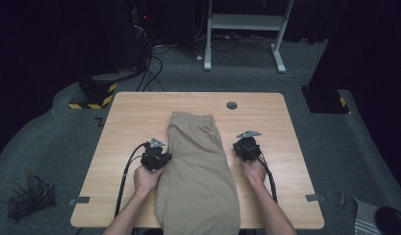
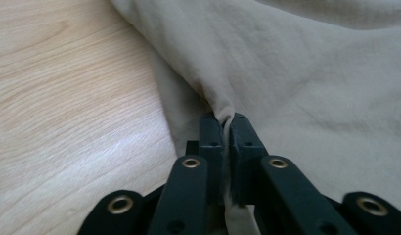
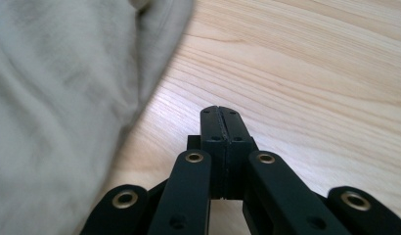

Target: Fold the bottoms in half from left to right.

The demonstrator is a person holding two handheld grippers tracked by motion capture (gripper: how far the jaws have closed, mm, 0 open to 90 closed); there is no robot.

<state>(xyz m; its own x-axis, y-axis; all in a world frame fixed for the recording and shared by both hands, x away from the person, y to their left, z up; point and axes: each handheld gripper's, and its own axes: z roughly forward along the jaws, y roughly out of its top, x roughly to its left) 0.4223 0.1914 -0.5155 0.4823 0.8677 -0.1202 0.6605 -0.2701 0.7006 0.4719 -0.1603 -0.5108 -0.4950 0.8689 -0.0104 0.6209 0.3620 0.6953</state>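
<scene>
A beige garment (image 1: 198, 166), like folded trousers, lies lengthwise down the middle of the wooden table (image 1: 135, 112) and hangs over its near edge. My left gripper (image 1: 166, 157) is at the garment's left edge. In the left gripper view it (image 2: 227, 120) is shut on a pinched fold of the beige cloth (image 2: 311, 73). My right gripper (image 1: 239, 145) rests just off the garment's right edge. In the right gripper view its jaws (image 3: 219, 110) are shut with nothing between them, over bare wood (image 3: 311, 73), and the cloth (image 3: 56, 98) lies to their left.
A round cable hole (image 1: 232, 105) sits near the table's far edge. Grey tape marks (image 1: 81, 199) (image 1: 312, 198) lie near the front corners. On the floor are a wire basket (image 1: 30, 198) at the left, a yellow-black base (image 1: 93, 95) and a white desk frame (image 1: 245, 22) behind.
</scene>
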